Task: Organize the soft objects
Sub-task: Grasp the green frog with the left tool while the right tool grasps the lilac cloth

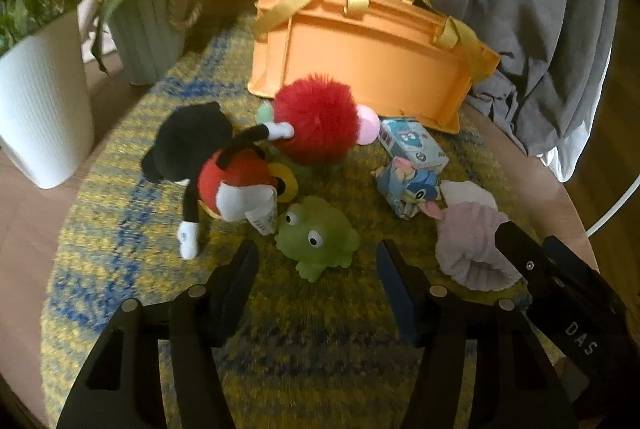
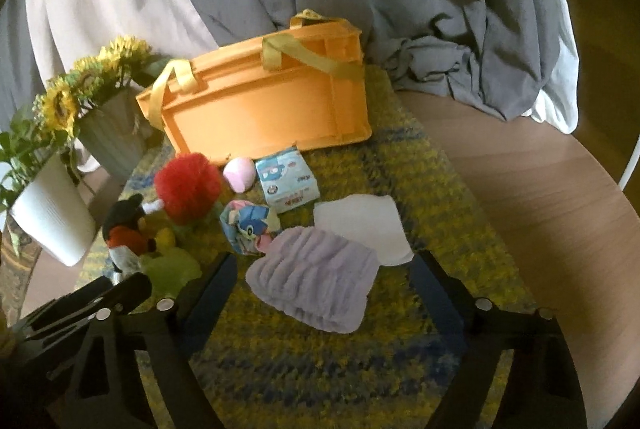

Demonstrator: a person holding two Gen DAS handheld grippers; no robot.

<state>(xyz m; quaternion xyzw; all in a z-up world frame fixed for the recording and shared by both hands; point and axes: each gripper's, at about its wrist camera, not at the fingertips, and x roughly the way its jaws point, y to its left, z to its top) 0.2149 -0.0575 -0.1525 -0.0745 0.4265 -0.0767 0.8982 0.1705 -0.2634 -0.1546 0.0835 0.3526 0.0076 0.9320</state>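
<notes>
My left tool [image 1: 316,261] stands part-open with nothing gripped, the green frog [image 1: 316,237] just ahead between its tips on the tabletop rug [image 1: 120,157]; my right tool [image 2: 324,281], wider and empty, faces the lilac cloth [image 2: 316,281], which lies crosswise.

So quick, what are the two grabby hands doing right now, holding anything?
Left gripper: open, holding nothing, fingers either side of the green frog.
Right gripper: open, holding nothing, fingers around the lilac cloth.

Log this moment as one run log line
left gripper: open at frog | right gripper: open at cloth | bag: untouched
</notes>
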